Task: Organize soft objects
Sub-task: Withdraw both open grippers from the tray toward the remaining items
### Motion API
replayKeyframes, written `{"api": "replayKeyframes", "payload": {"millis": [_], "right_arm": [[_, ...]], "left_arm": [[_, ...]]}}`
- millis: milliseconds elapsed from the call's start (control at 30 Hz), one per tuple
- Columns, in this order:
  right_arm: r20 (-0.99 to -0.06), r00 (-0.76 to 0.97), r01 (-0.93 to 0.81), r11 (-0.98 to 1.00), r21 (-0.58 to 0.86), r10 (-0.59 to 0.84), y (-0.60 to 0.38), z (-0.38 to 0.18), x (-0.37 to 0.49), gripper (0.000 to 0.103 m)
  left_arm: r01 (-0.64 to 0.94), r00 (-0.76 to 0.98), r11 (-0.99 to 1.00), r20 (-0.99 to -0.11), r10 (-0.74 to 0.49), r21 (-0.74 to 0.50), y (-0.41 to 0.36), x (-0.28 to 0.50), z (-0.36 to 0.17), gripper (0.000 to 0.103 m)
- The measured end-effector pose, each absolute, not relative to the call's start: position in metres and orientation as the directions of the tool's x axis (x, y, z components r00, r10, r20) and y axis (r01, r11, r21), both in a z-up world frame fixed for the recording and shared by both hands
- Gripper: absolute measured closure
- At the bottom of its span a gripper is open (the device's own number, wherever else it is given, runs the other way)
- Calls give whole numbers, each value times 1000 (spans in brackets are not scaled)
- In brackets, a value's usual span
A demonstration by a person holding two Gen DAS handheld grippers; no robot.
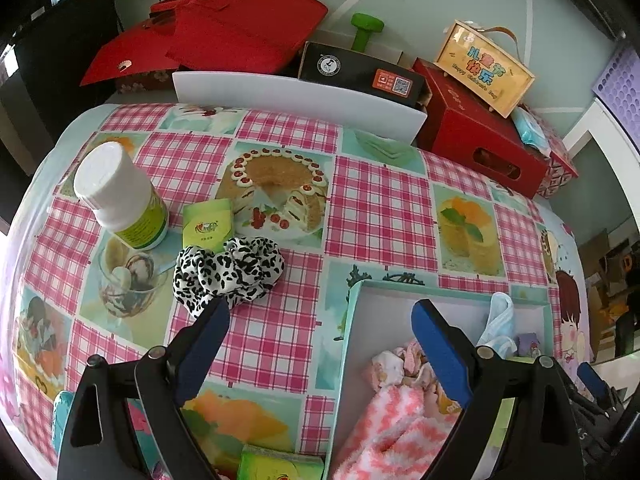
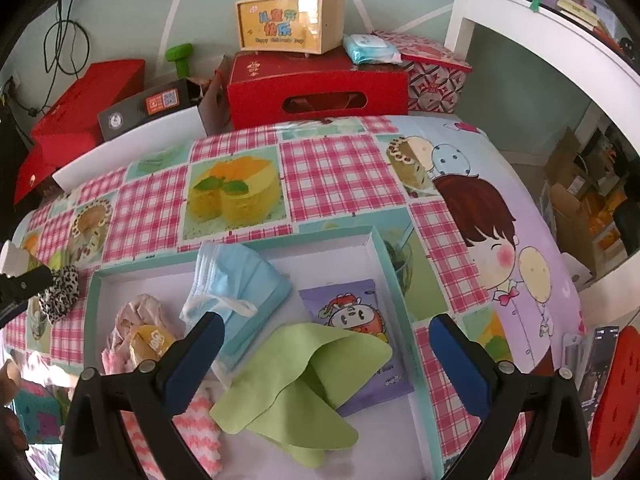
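Note:
A black-and-white spotted scrunchie (image 1: pixel 228 270) lies on the checked tablecloth, left of the teal-rimmed tray (image 1: pixel 352 312). My left gripper (image 1: pixel 320 312) is open and empty, its left fingertip just short of the scrunchie. The tray (image 2: pixel 394 276) holds a green cloth (image 2: pixel 304 380), a blue face mask (image 2: pixel 244 284), a purple packet (image 2: pixel 356 312), a pink-and-white fuzzy sock (image 1: pixel 384 428) and a pinkish bundle (image 2: pixel 136 320). My right gripper (image 2: pixel 326 328) is open and empty above the green cloth. The scrunchie also shows at the left of the right wrist view (image 2: pixel 60 292).
A white bottle (image 1: pixel 120 196) and a green packet (image 1: pixel 208 224) stand behind the scrunchie. Another green packet (image 1: pixel 280 466) lies at the near edge. Red boxes (image 2: pixel 316 84), a black box (image 1: pixel 360 72), a wooden case (image 2: pixel 288 24) and a white board (image 1: pixel 296 100) line the back.

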State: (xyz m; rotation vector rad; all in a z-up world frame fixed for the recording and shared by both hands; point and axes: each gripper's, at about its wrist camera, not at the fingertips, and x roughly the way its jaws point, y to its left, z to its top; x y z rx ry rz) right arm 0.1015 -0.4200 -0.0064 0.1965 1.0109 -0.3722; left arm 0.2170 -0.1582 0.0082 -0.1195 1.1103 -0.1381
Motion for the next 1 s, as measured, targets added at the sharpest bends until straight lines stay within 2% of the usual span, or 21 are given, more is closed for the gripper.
{"api": "replayKeyframes", "payload": {"millis": [467,1000], "right_arm": [[-846,498,341,940,-11,-190,-396,7,99,0],[-838,526,256,967,-6,-145,-358,13,93,0]], "left_arm": [[115,484,975,-846,-223,-191,-160,191,37,10],[72,464,973,-856,-225,-217,-145,155,24,10]]}}
